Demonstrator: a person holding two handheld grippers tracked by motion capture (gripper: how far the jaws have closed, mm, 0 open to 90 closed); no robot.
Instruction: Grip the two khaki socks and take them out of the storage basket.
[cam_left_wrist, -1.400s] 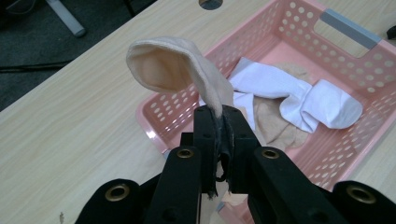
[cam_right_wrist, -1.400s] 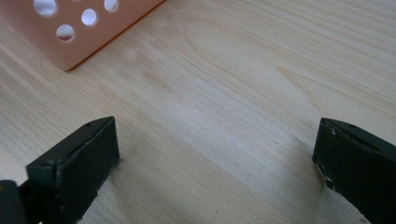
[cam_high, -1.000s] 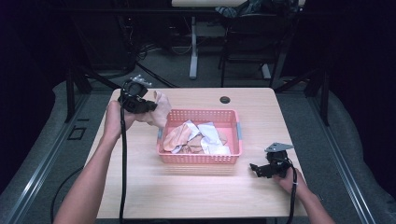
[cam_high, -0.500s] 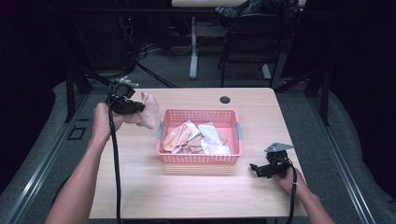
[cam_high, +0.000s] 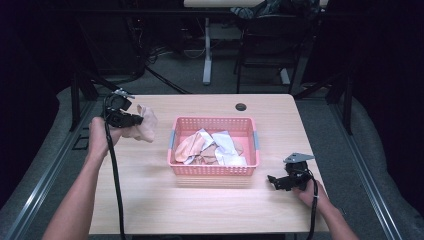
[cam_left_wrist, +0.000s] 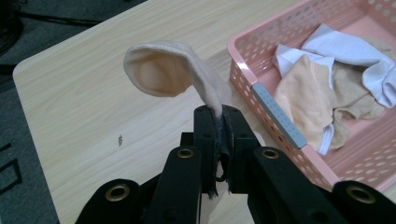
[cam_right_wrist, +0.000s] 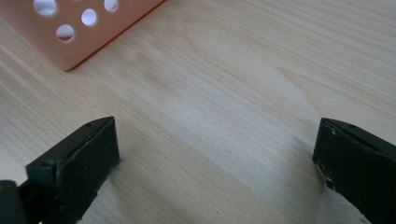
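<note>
Here the desk (cam_high: 150, 200) carries a pink basket (cam_high: 214, 169) at its middle, and that basket is the landmark for all else. It holds a heap of pale cloths (cam_high: 210, 147), white and peach. To the left of the basket, well apart from its rim and above the desk top, the left gripper (cam_high: 131, 120) is pressed together on a peach sock (cam_high: 146, 127), which hangs from it. To the right of the basket's near corner, the right gripper (cam_high: 272, 181) rests low on the desk, spread wide and holding nothing.

By my judgement the step in hand is unloading: one sock is out and needs a bare spot left of the basket, then a release.

The left gripper view shows the sock's open cuff (cam_left_wrist: 156, 74) curling up from the pinch, and a grey strip (cam_left_wrist: 278, 116) on the basket rim. The right gripper view shows bare wood between its jaws and the basket's corner (cam_right_wrist: 70, 35).
</note>
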